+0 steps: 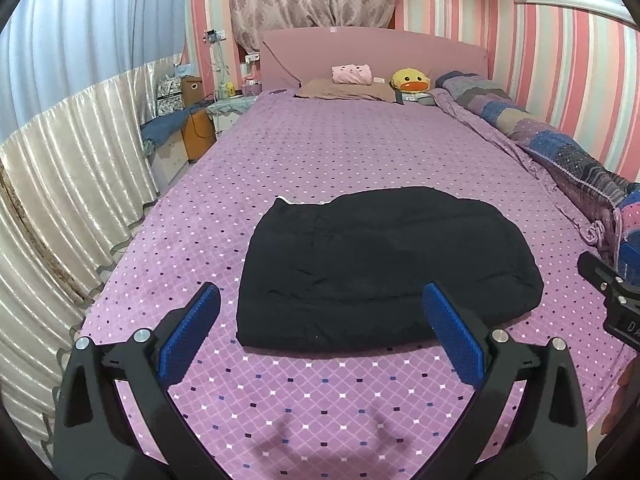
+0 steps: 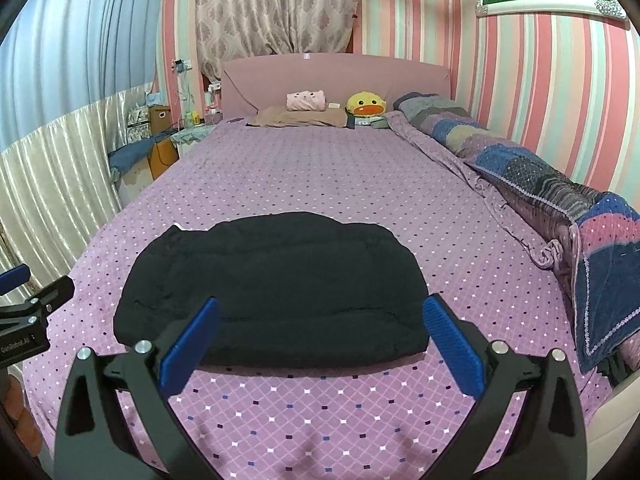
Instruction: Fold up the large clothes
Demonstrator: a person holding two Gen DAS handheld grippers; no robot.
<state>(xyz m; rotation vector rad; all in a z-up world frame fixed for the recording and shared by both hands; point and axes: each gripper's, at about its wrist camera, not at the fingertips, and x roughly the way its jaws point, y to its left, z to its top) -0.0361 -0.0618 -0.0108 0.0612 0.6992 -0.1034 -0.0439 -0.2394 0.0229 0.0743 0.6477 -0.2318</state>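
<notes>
A black garment point(image 1: 380, 264) lies folded into a thick rounded bundle on the purple dotted bedspread point(image 1: 320, 148); a sliver of white shows at its far left corner. My left gripper point(image 1: 322, 312) hovers open above the bundle's near edge, blue pads wide apart, holding nothing. In the right wrist view the same garment point(image 2: 276, 280) sits just ahead of my right gripper point(image 2: 320, 320), also open and empty, with its fingers framing the near edge. Each view catches the other gripper at its side border.
A rolled patchwork quilt point(image 2: 532, 176) runs along the bed's right side by the striped wall. Pillows point(image 1: 344, 89) and a yellow duck plush point(image 1: 410, 80) sit by the pink headboard. A nightstand and boxes point(image 1: 188, 128) stand left of the bed, with curtains behind.
</notes>
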